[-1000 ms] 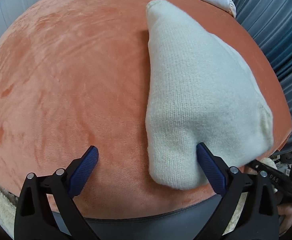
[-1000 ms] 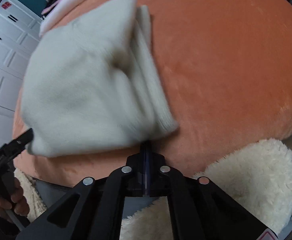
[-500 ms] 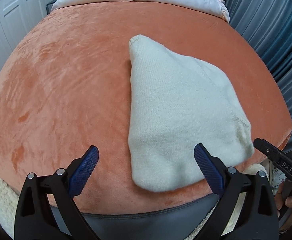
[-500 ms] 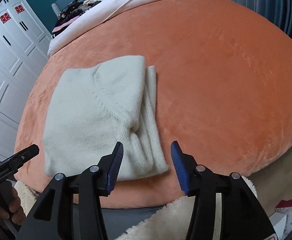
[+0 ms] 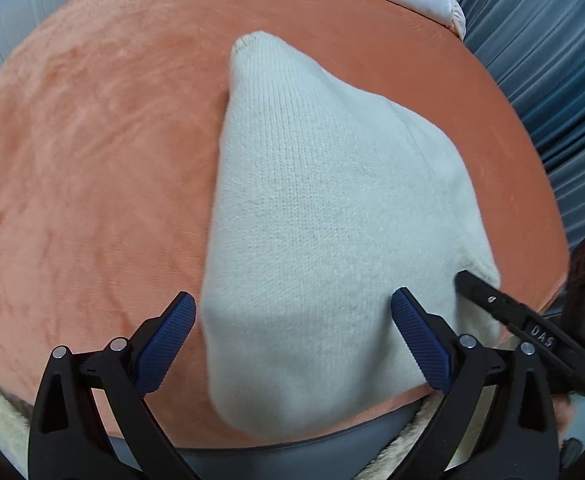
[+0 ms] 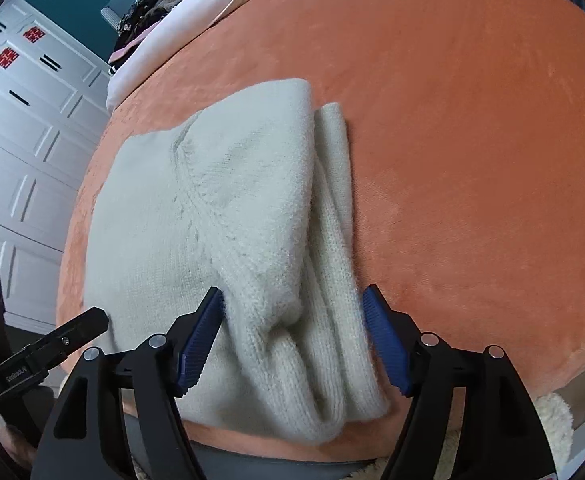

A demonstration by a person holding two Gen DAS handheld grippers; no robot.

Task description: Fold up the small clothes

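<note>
A folded cream knit garment (image 5: 332, 240) is found lying flat on the orange blanket (image 5: 92, 180), near the blanket's front edge. In the left wrist view it narrows to a point at its far end; in the right wrist view a folded sleeve and ribbed layers are seen stacked along its right side.

The left gripper (image 5: 292, 340) is held above the near end of the garment with its jaws spread wide. Its blue pads (image 5: 164, 344) are not pressed on anything; the garment's near corner is seen between them, but no grip is made.

The right gripper (image 6: 296, 344) is likewise found parted. Its jaws have just been opening, and the bunched near edge of the garment lies between them. The blue pads stand just beside the cloth on either side; the cloth rests slack on the blanket and is not pinched.

One finger of each gripper is seen at the edge of the other camera's view, at the garment's near corners. A little of the holding hand (image 6: 12, 444) is noted low in the right wrist view.

A white sheet (image 6: 220, 4) is recorded beyond the blanket, white cupboard doors (image 6: 24, 152) to one side, grey-blue curtains (image 5: 552, 80) to the other, and a cream fleece (image 6: 552, 428) below the blanket's front edge.
</note>
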